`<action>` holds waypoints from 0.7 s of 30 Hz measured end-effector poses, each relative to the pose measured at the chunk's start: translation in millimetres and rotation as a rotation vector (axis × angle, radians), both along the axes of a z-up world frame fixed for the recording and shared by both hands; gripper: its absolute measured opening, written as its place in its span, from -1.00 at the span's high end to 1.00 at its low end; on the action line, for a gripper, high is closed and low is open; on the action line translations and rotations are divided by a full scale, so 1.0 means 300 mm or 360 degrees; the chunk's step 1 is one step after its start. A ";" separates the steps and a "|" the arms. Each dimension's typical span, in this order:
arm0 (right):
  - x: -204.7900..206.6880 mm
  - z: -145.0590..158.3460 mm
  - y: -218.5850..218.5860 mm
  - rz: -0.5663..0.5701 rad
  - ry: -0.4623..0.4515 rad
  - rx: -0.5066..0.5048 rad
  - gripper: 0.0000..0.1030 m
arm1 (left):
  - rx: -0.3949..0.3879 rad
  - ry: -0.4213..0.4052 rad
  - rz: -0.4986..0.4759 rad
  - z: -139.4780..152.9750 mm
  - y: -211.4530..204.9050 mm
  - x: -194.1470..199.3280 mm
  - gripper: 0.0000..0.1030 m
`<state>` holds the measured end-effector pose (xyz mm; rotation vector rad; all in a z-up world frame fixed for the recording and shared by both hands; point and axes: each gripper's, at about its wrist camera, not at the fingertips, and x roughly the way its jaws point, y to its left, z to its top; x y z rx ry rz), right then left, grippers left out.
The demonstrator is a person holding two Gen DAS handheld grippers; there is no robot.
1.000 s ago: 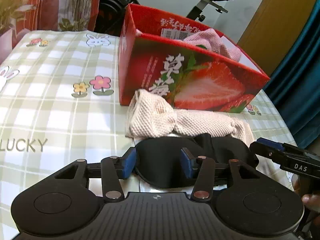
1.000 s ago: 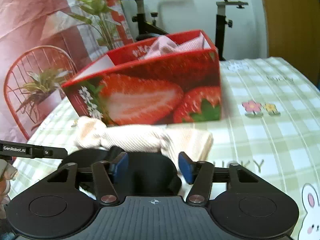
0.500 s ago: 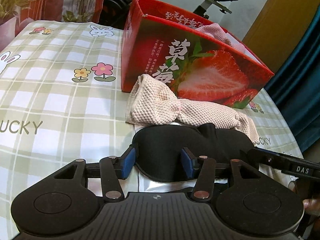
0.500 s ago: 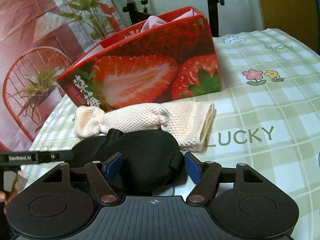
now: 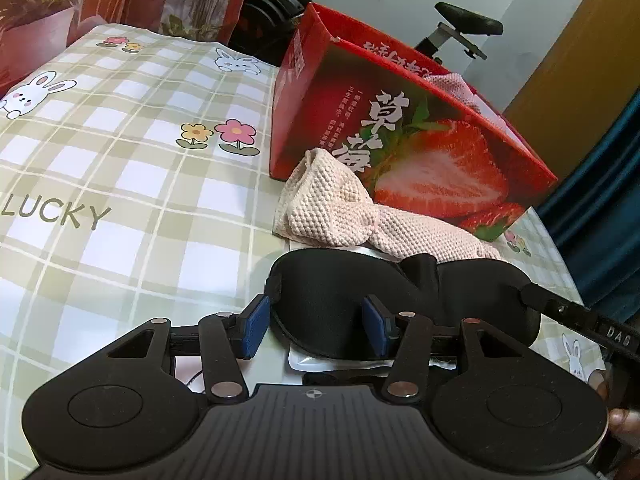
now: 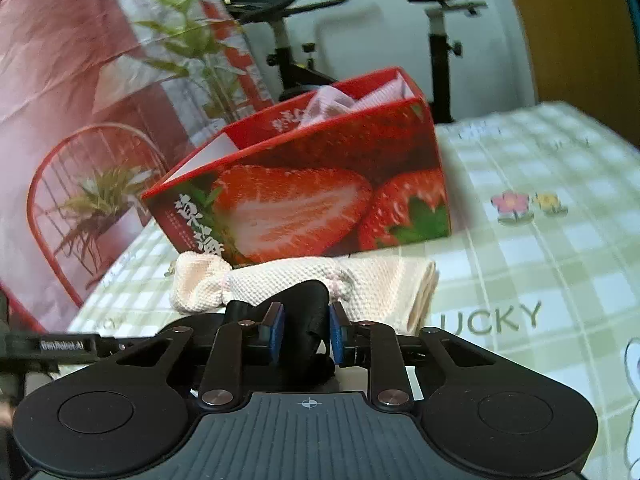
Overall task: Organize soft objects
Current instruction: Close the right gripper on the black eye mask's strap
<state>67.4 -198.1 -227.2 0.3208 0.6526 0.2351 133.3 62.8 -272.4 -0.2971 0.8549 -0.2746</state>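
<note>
A black sleep mask (image 5: 400, 296) lies on the checked tablecloth in front of a cream knit cloth (image 5: 360, 216). My left gripper (image 5: 316, 328) is open, low over the mask's left lobe, one pad beside its edge and one on top. My right gripper (image 6: 306, 332) is closing, its blue pads pinching a bunched fold of the mask (image 6: 308, 312); in the left wrist view its finger (image 5: 560, 310) reaches the mask's right end. Behind stands the red strawberry box (image 5: 420, 140) (image 6: 320, 200) holding a pink cloth (image 6: 332, 100). The knit cloth (image 6: 380, 280) rests against the box.
A white packet (image 5: 320, 362) peeks from under the mask. Bare tablecloth (image 5: 120, 184) spreads to the left of the box. An exercise bike (image 6: 436, 40) stands behind the table, a teal curtain (image 5: 600, 200) at the right. A hand (image 5: 624, 420) holds the right gripper.
The right gripper's jaws have drawn together on the mask's end and bunched the fabric up between the pads. The left gripper has drifted a little lower over the mask, jaws unchanged.
</note>
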 end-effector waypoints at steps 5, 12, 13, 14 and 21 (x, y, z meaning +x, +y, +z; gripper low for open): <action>-0.002 0.003 0.015 0.0029 -0.0033 -0.0076 0.61 | -0.0026 0.0011 0.0017 0.005 0.011 0.003 -0.04; -0.001 -0.023 -0.001 0.0003 -0.0004 -0.0073 0.61 | -0.0076 0.0069 0.0094 0.000 0.032 0.031 -0.10; 0.000 -0.027 -0.002 -0.0002 0.0003 -0.0072 0.60 | -0.0081 0.0084 0.0106 -0.004 0.033 0.036 -0.14; 0.000 -0.031 -0.003 -0.0006 0.0010 -0.0068 0.60 | -0.0095 0.0096 0.0116 -0.007 0.036 0.042 -0.15; 0.004 -0.042 -0.009 -0.0013 0.0026 -0.0015 0.59 | -0.0191 0.0122 0.0088 -0.018 0.009 0.065 -0.33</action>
